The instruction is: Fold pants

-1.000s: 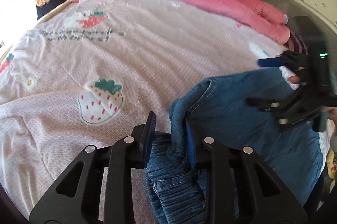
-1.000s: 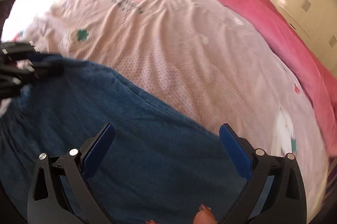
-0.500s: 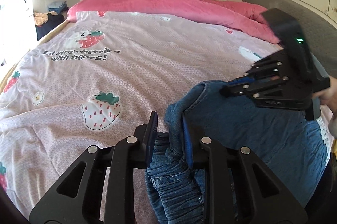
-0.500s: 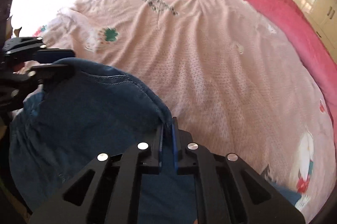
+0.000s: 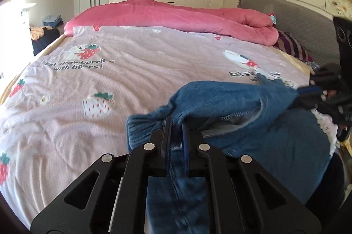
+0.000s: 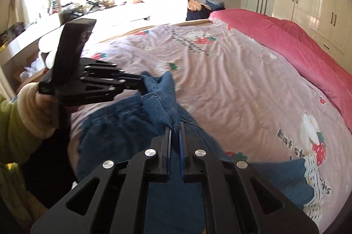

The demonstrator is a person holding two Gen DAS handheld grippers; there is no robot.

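Over the pink strawberry-print quilt (image 5: pixel 132 80), left wrist view first: your left gripper (image 5: pixel 176 126) is clenched on a bunched edge of the blue denim pants (image 5: pixel 220 99), likely the waistband, lifted clear of the quilt so the cloth hangs free. Right of the pants' raised edge your right gripper (image 5: pixel 308 90) pinches the other end, so the edge is stretched between both tools, probably to straighten it before laying it down. Rest of the pants droops toward you, off the quilt's near edge. Rolled pink blanket (image 5: pixel 176 16) lies along the quilt's far side, out of the way.

Right wrist view: right gripper (image 6: pixel 175 128) is clamped on a seam ridge of the pants (image 6: pixel 123 124); the jaws nearly meet with the fabric between. Left gripper (image 6: pixel 140 80) grips a pointed corner, up and left of that seam. Lace-trimmed hem (image 6: pixel 310 170) rests on the quilt (image 6: pixel 242 80), right of the seam. Folding looks barely begun; the pants need spreading flat on the quilt first.
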